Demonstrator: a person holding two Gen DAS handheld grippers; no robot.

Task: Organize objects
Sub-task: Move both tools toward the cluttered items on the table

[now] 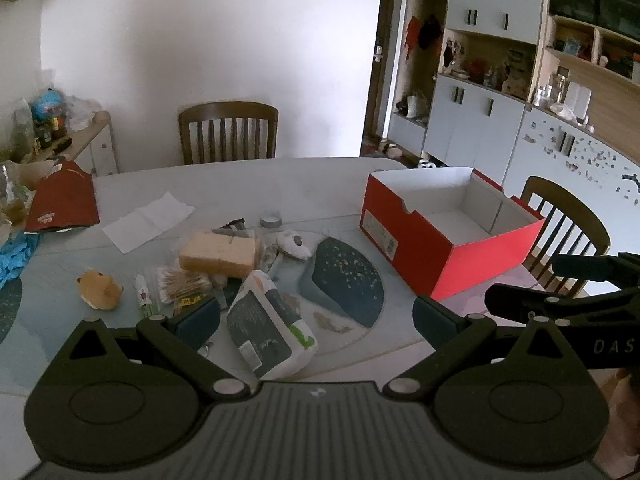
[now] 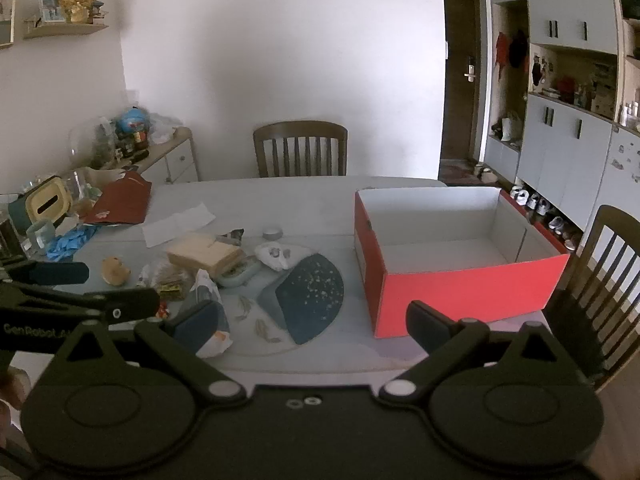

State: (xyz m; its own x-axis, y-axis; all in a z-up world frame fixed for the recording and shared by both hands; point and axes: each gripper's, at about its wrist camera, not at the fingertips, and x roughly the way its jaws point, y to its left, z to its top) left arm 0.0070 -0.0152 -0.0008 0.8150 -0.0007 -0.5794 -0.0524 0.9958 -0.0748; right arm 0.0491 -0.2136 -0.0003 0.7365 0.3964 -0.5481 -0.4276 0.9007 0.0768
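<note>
We are seeing a rectangular red cardboard box [image 1: 448,240] at two o'clock, a porous yellow sponge [image 1: 219,255] at eleven; left gripper [image 1: 318,314] and right gripper [image 2: 312,322] are gaping wide, holding nothing.

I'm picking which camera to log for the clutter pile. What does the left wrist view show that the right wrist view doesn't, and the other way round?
Only the left wrist view shows the white and green tube beside the cotton swabs, and the tissue pack unobstructed. Only the right wrist view shows the yellow-topped tissue box and the wall shelf. Both show the empty red box, the yellow sponge, the plush toy and the blue gloves. Each open tool, left tool and right tool, is seen from the other camera.
</note>
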